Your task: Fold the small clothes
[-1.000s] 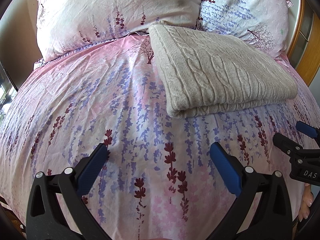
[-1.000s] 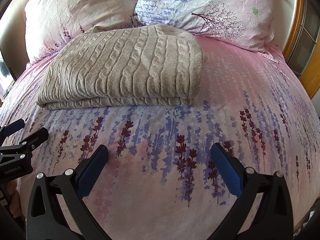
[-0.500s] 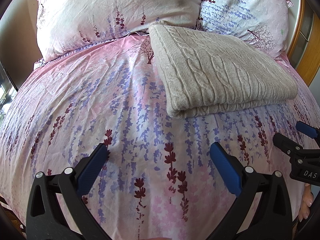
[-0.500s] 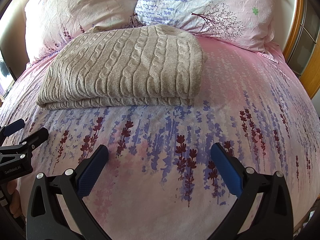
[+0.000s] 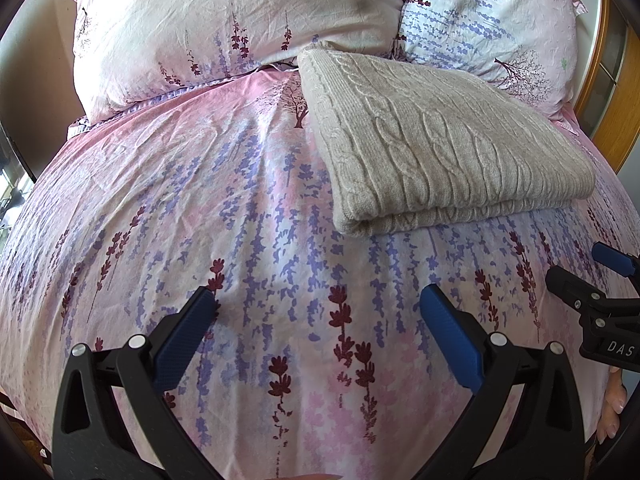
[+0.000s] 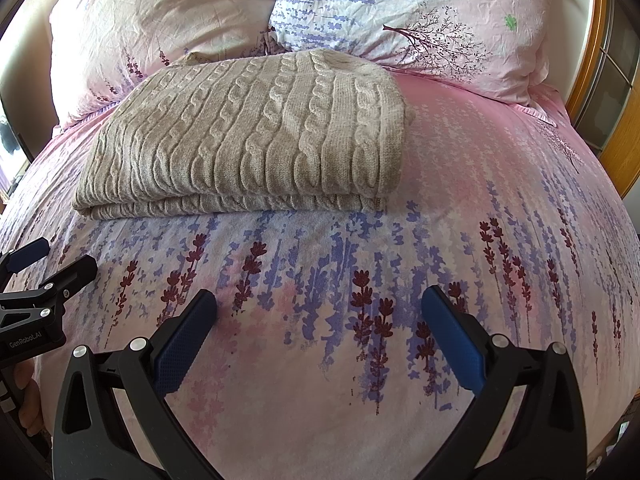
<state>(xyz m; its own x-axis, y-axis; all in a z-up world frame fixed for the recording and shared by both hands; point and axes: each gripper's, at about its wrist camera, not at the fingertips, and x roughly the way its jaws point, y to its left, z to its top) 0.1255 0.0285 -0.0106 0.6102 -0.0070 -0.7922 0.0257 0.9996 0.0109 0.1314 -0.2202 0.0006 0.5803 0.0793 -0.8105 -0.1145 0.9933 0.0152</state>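
With your left gripper (image 5: 316, 312) and right gripper (image 6: 318, 312) both released above the bed (image 5: 168, 184), the folded sweater (image 6: 248, 136) near the pillows (image 6: 400, 12) could unfold if you snag one layer.

A bed is covered by a pink duvet (image 5: 180, 208) printed with purple and maroon flower stems and a small tree motif, creased across its surface. At its head lie two pillows in matching print: a left pillow (image 5: 224, 24), mostly pale pink-white, and a right pillow (image 5: 492, 24) with lilac sprigs and a bare tree. They touch at the middle. A wooden frame (image 6: 618, 148) stands at the far right.
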